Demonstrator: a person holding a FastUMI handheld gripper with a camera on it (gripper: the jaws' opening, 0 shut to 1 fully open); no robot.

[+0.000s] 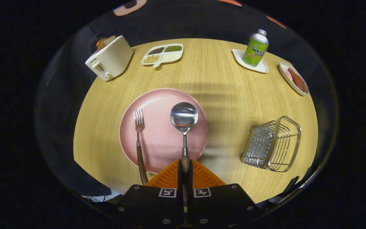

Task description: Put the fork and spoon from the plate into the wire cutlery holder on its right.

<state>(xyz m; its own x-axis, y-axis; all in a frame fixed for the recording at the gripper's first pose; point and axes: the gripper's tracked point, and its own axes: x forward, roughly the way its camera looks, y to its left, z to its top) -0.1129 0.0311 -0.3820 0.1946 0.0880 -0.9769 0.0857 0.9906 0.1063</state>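
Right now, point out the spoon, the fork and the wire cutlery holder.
spoon (184, 116): gripper view, on its bowl, handle clamped in the tool.
fork (138, 118): gripper view, on its tines.
wire cutlery holder (273, 144): gripper view, on its wire side.

- We see the gripper clamped on the spoon handle, bowl out over the pink plate at centre frame.
- The fork lies on the plate's left side, its handle over the rim.
- The wire cutlery holder sits lower right on the wooden table.
- A toaster stands upper left, a bottle upper right.
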